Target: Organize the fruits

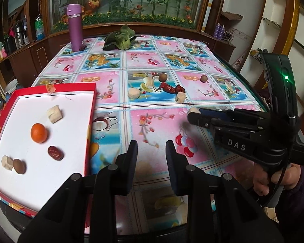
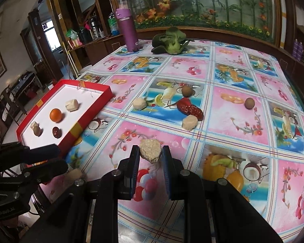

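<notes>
Where the right wrist view looks down its own fingers, the right gripper pinches a pale, crumbly chunk between its two pads, held above the fruit-print tablecloth. From the left wrist view the same gripper appears side-on at right, with only a pale tip of the chunk showing at its nose and a hand wrapped round the handle; the grip itself reads clearly only in the right view. Left gripper: fingers stand slightly apart with nothing between them, over the tablecloth just right of the red-rimmed tray; in the right wrist view it enters from the left edge, beside the tray's near corner. Tray contents, best seen in the left view: an orange fruit, a red date, a brown round fruit touching a pale cube, and another pale cube nearer the far rim. Loose on the cloth at mid-table: two red dates lying together, a pale piece just in front of them, a rounded pale piece to their left, one brown round fruit behind, another brown round fruit apart to the right. Far edge: purple bottle upright, leafy green vegetable beside it.
</notes>
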The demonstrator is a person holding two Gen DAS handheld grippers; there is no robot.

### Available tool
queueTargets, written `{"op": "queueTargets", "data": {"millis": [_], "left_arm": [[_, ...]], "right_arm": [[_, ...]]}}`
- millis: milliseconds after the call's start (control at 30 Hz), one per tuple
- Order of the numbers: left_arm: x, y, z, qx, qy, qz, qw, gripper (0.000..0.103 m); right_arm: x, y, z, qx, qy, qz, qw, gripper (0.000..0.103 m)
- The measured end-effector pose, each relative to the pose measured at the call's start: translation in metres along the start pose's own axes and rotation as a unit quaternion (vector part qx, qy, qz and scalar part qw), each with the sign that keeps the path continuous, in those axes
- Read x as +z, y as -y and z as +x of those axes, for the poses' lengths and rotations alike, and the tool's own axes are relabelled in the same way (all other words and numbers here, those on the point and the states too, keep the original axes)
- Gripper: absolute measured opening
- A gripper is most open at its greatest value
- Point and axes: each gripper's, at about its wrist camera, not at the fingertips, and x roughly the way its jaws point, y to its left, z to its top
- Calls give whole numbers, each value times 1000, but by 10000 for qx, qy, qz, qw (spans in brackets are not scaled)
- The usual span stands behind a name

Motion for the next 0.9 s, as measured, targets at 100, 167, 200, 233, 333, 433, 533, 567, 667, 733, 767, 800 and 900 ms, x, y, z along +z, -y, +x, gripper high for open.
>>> {"op": "queueTargets", "data": {"millis": [100,167,200,233,333,433,533,567,667,733,767,800,900], "left_arm": [[-4,-6,-2,-12,-27,-22,10000,30],[-6,-7,-2,-13,-63,1,10000,30],[-8,-8,-2,-18,-104,2,9999,30],[-10,-9,-2,-24,-125,-9,9999,30],[-14,-11,-1,-35,-204,36,9998,30],[-16,-15,0,2,-284,0,9996,30],[-17,-18,-4,-24,-288,80,9996,31],[-19,-18,-5,-56,-316,162,9994,31],[-24,-17,-9,-120,-385,334,9986,39],[-29,-18,-13,-105,-395,381,9984,52],[-31,-19,-15,-104,-385,378,9985,52],[-32,-21,-17,-102,-370,377,9986,52],[-33,-23,-18,-87,-366,378,9986,52]], "right_arm": [[0,5,0,-170,10,14,9999,21],[-3,11,2,-178,-30,101,9998,21],[-4,14,3,-178,-54,143,9997,21],[-5,17,6,-169,-107,176,9996,21],[-11,22,11,-231,-210,208,9993,21],[-15,30,15,-277,-280,259,9989,21],[-19,39,21,-242,-439,412,9979,21],[-19,41,19,-179,-398,458,9980,21],[-19,42,20,-127,-426,449,9980,21],[-19,42,20,-66,-433,447,9980,21],[-19,42,20,-56,-435,443,9981,21],[-19,42,20,-50,-437,440,9981,21],[-20,41,20,-31,-437,445,9980,21]]}}
